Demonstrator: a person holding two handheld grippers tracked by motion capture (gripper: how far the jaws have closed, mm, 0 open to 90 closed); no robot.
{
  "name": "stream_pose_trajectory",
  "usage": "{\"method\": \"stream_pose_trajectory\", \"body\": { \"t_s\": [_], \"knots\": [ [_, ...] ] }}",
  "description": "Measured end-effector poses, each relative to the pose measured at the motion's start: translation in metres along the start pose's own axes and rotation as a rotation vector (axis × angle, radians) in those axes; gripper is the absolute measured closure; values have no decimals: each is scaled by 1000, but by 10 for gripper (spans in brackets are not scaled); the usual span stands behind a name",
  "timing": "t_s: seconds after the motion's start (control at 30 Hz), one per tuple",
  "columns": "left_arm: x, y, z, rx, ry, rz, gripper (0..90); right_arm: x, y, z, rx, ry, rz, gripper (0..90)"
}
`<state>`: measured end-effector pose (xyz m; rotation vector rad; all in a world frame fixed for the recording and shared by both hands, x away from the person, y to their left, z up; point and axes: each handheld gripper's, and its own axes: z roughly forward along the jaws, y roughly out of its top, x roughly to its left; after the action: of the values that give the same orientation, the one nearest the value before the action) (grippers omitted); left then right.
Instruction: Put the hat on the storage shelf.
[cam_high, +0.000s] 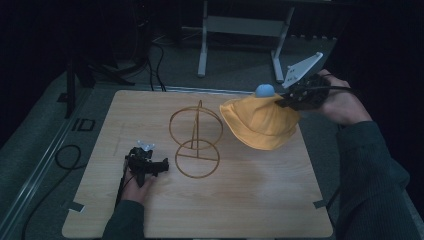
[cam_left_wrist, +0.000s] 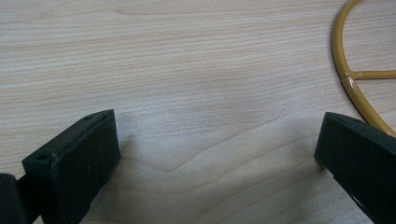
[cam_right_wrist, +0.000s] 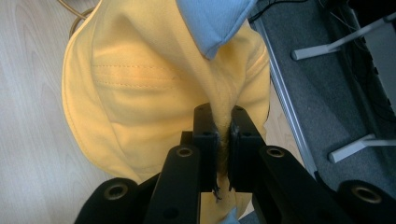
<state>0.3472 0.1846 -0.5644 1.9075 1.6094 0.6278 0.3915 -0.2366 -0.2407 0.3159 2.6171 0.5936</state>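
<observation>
Yellow hat (cam_right_wrist: 140, 93) pinched between hand-held gripper (cam_right_wrist: 223, 140) jaws

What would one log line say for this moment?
right gripper: shut on yellow hat, held above table | left gripper: open, resting on table | wire stand: bare

A wire stand (cam_high: 196, 141) sits near the middle of the counter (cam_high: 250, 200). To its left, the left claw (cam_high: 161, 166) rests on the counter, just beside the stand's base ring. To the stand's right a hat (cam_high: 260, 122) hangs above the counter's far right part (pinched in the right claw (cam_high: 282, 101)).
</observation>
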Motion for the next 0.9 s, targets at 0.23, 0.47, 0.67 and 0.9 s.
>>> {"method": "stream_pose_trajectory", "body": {
  "t_s": [0.23,0.47,0.67,0.9],
  "knots": [
    [0,0,0,0,0,0,0,2,7,2,-22,1,-8,840],
    [0,0,0,1,-1,0,0,4,13,5,-41,7,-11,840],
    [0,0,0,1,-1,0,0,5,19,8,-57,14,-18,840],
    [0,0,0,1,-1,0,0,5,26,7,-72,11,-24,840]
  ]
}}
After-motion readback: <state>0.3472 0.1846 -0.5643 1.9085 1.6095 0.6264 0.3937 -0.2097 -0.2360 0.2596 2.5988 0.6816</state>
